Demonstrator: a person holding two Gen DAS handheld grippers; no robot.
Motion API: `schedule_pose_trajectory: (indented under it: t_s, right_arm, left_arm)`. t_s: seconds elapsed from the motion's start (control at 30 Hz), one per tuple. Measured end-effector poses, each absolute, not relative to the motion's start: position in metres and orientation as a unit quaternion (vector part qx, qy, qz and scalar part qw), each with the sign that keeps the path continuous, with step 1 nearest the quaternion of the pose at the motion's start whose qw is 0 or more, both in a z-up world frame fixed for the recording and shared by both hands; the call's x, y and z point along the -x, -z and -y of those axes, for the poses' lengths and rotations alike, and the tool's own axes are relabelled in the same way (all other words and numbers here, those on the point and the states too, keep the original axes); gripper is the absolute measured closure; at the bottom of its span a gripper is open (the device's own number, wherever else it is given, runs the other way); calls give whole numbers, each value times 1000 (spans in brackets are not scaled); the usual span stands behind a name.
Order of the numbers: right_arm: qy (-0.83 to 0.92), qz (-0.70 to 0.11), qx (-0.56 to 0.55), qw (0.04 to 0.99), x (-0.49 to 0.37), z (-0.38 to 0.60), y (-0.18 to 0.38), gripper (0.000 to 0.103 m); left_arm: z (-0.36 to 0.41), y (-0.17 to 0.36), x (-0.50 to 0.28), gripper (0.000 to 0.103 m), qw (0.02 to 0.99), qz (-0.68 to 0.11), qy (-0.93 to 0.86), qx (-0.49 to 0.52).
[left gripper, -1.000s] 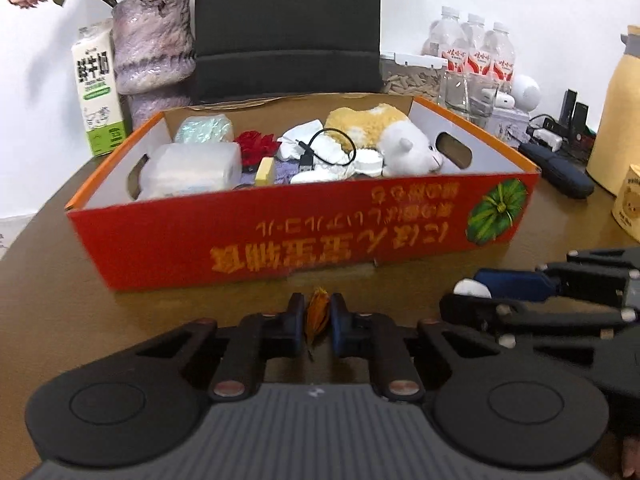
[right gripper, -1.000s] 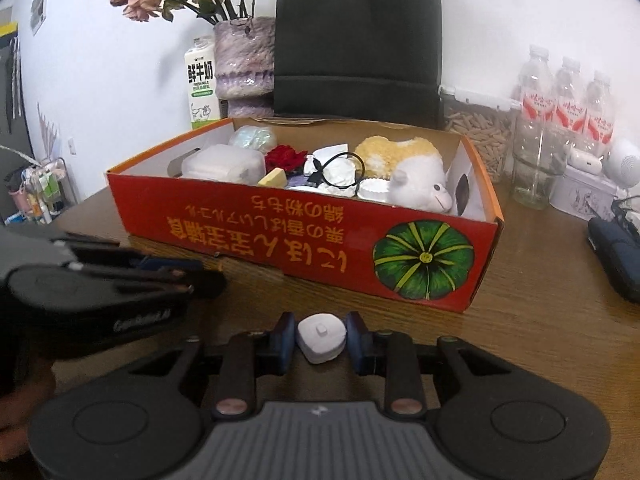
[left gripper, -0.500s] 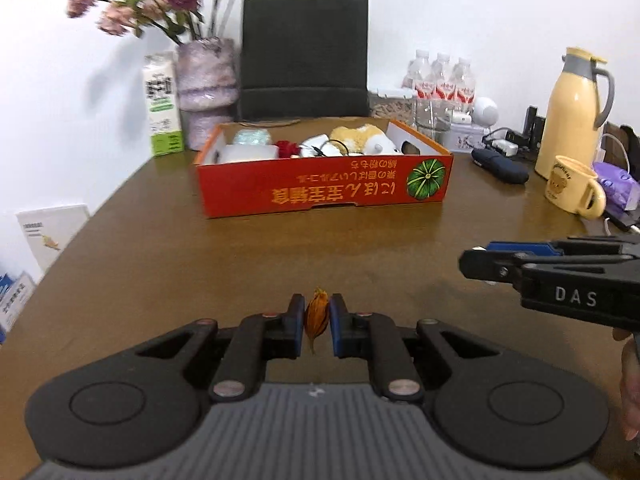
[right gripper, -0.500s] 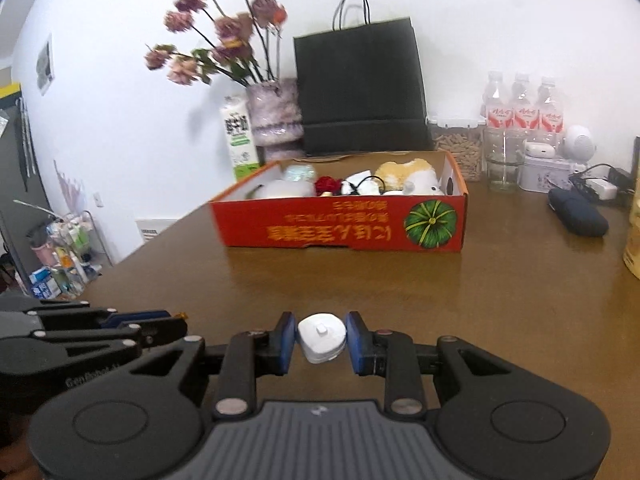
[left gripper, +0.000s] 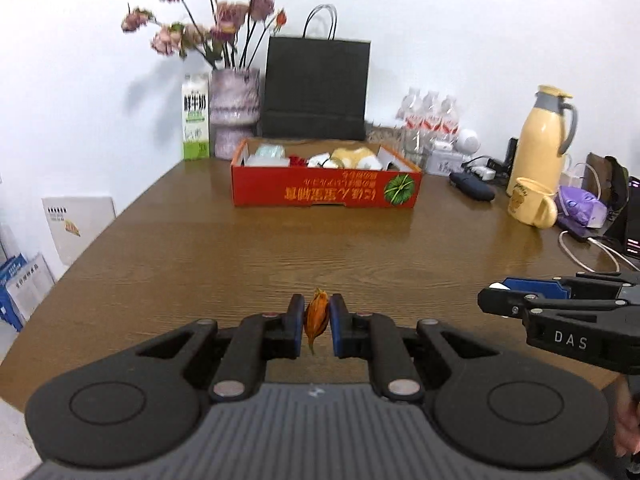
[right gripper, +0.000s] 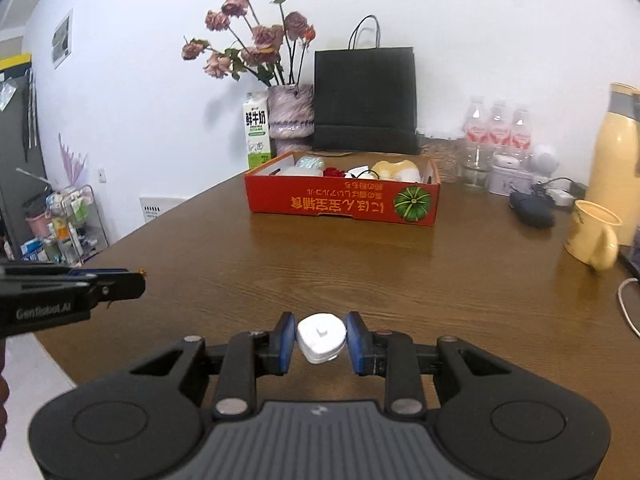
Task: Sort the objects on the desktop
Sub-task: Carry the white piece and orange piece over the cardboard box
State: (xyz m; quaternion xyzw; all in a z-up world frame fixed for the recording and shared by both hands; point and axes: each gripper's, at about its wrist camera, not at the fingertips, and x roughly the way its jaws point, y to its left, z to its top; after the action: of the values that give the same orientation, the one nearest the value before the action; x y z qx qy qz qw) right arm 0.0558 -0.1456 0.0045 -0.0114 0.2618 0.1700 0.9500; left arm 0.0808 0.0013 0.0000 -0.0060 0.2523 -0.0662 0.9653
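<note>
Change: both claws now sit far back from the red cardboard box, which was just ahead a second ago; sorting likely paused.
Left claw: clamped on one small orange dried bud.
Right claw: clamped on one white rounded plastic plug.
Surface: brown wooden surface; one box, three water bottles.

Orange bud, white plug: each clamped upright.
</note>
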Motion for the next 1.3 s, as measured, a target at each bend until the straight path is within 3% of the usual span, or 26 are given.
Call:
schedule_pose_trajectory:
  t_s: [0.4, 0.77, 1.07, 1.3]
  right_arm:
    - [-208, -242, 33, 947, 0, 119, -16, 76]
    - [-209, -249, 22, 945, -25, 119, -18, 76]
    - [-197, -179, -6, 964, -89, 149, -79, 76]
    - [-189, -153, 57, 968, -188, 162, -126, 76]
  left_arm:
    - [1, -6, -45, 89, 971, -226, 82, 0]
    - [-3, -17, -70, 89, 972, -226, 72, -3]
    - [-24, -78, -146, 89, 975, -198, 105, 2]
    - [-44, -114, -246, 89, 971, -214, 106, 2]
